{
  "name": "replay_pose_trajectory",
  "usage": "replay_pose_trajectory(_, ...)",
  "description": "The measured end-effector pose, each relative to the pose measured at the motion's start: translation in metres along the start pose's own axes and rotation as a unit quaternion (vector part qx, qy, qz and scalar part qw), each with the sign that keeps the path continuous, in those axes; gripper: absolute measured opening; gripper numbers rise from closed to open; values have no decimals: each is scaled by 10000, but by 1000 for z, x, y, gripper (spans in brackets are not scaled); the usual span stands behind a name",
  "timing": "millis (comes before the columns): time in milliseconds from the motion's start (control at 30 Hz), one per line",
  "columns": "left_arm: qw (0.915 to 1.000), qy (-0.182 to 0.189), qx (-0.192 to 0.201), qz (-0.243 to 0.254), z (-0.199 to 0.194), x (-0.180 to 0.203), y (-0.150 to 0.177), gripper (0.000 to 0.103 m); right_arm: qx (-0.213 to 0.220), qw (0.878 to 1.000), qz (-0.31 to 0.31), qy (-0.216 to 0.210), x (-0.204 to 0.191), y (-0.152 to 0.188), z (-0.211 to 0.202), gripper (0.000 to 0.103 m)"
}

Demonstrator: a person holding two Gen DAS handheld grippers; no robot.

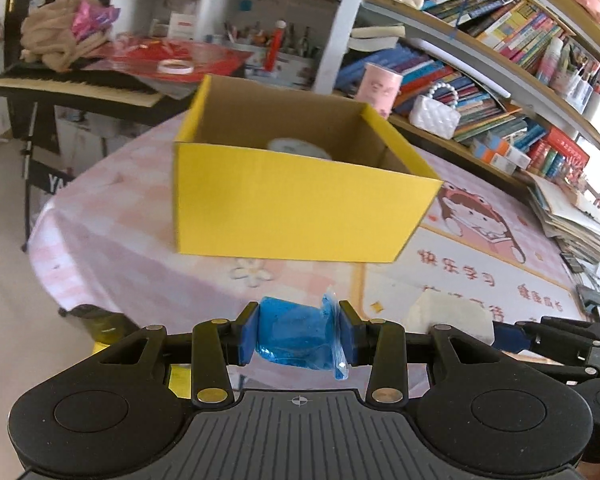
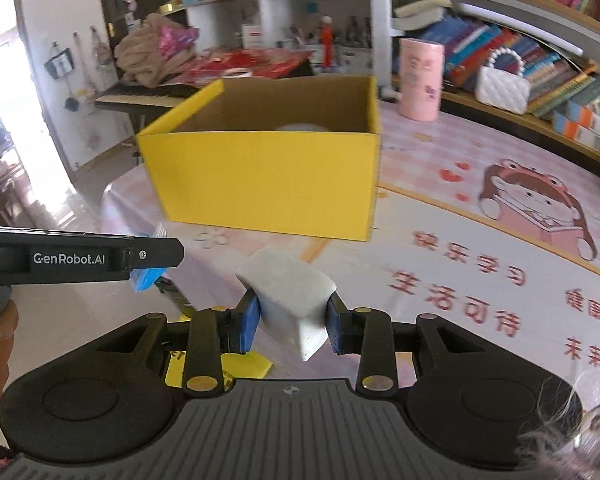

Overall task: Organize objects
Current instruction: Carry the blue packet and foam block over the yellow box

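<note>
An open yellow cardboard box (image 1: pixel 292 208) (image 2: pixel 268 184) stands on the pink patterned tablecloth (image 1: pixel 480 264) (image 2: pixel 480 240), with a pale round object (image 1: pixel 298 147) (image 2: pixel 302 127) lying inside it. My left gripper (image 1: pixel 298 334) is shut on a blue plastic-wrapped packet (image 1: pixel 292 336), held above the table in front of the box. My right gripper (image 2: pixel 292 326) is shut on a white foam-like block (image 2: pixel 290 292), also short of the box. In the right wrist view the left gripper (image 2: pixel 152 256) shows from the side at the left, with the blue packet (image 2: pixel 146 278) peeking out.
A pink cylindrical tin (image 1: pixel 380 90) (image 2: pixel 420 80) and a white quilted handbag (image 1: pixel 436 114) (image 2: pixel 502 88) stand behind the box by crowded bookshelves (image 1: pixel 520 60). A keyboard piano (image 1: pixel 76 88) piled with cloth and red sheets stands beyond the table's far left edge. A yellow item (image 2: pixel 220 368) lies below the grippers.
</note>
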State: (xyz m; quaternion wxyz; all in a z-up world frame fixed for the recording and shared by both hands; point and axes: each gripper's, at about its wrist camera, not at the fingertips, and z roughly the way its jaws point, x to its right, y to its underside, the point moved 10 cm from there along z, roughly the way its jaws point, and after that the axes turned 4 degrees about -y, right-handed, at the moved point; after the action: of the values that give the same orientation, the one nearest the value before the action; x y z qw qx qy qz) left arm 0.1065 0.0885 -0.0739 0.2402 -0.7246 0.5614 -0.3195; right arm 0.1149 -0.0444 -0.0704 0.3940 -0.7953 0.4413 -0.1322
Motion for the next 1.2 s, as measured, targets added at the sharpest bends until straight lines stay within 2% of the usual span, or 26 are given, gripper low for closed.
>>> replay_pose_trajectory(267, 9998, -40, 154, 83, -19, -22, 1, 39, 64, 9999, -149, -2, -34, -1, 1, 32)
replay_pose_trajectory(600, 9987, 49, 505, 7, -25, -26, -20, 39, 261, 9991, -283, 169, -34, -22, -2, 32)
replay_pose_trajectory(800, 9956, 69, 902, -251, -20, -23, -66, 39, 678, 9965, -327, 352, -13, -66, 0, 32)
replay_pose_trajectory(1000, 9912, -101, 1290, -269, -3, -12, -112, 39, 1076, 9923, -467, 409, 8, -120, 16, 32)
replay_pose_trajectory(1100, 9902, -253, 1322, -359, 15, -7, -127, 39, 1074, 9909, -681, 445, 18, -139, 33, 32)
replay_pose_trajectory(1200, 9898, -395, 1288, -464, 35, -2, -132, 39, 880, 9902, -988, 455, 24, -146, 56, 32)
